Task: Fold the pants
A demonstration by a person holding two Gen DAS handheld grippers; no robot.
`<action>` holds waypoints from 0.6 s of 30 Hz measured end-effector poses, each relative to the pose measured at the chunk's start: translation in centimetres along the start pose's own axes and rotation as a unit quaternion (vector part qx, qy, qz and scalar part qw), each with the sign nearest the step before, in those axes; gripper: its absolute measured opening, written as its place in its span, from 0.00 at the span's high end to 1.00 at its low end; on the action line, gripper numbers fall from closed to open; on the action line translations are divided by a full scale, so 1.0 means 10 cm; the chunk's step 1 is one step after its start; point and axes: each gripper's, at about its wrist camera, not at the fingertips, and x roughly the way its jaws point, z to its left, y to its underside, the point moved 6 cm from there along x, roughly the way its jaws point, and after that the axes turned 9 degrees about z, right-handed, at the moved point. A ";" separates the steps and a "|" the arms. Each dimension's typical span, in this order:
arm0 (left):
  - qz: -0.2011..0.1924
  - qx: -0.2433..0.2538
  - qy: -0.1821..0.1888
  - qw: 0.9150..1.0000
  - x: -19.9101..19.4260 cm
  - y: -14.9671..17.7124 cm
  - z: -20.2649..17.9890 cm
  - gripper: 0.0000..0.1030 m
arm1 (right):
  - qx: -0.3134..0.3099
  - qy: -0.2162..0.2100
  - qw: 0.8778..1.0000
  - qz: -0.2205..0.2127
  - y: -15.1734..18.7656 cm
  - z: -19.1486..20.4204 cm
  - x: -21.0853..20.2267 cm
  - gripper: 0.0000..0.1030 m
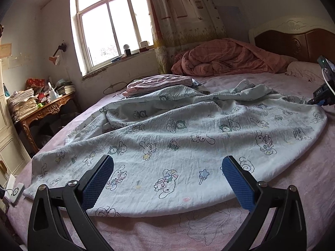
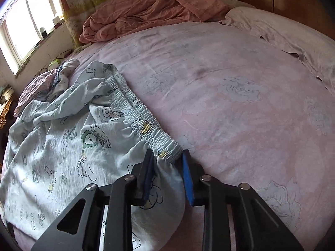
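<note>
Pale blue pants (image 1: pixel 178 129) with cartoon prints lie spread and wrinkled across the pink bed sheet (image 1: pixel 188 230). My left gripper (image 1: pixel 167 163) is open and empty, its blue pads over the near leg end of the pants. My right gripper (image 2: pixel 167 156) is shut on the near corner of the elastic waistband (image 2: pixel 134 106) of the pants (image 2: pixel 62 138). The right gripper also shows at the right edge of the left wrist view (image 1: pixel 322 100), at the far end of the pants.
A crumpled orange quilt (image 1: pixel 230 56) lies by the wooden headboard (image 1: pixel 293 39). A pink pillow (image 2: pixel 282 31) sits at the bed head. Folded pinkish clothes (image 1: pixel 159 81) are stacked behind the pants. A cluttered wooden desk (image 1: pixel 41 108) stands by the window (image 1: pixel 115 25). A white device (image 1: pixel 14 192) lies at the bed's left edge.
</note>
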 end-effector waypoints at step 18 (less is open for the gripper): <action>0.063 -0.055 0.042 0.996 0.00 0.21 0.11 0.00 | 0.087 0.097 0.989 -0.070 -0.18 -0.60 -0.45 0.91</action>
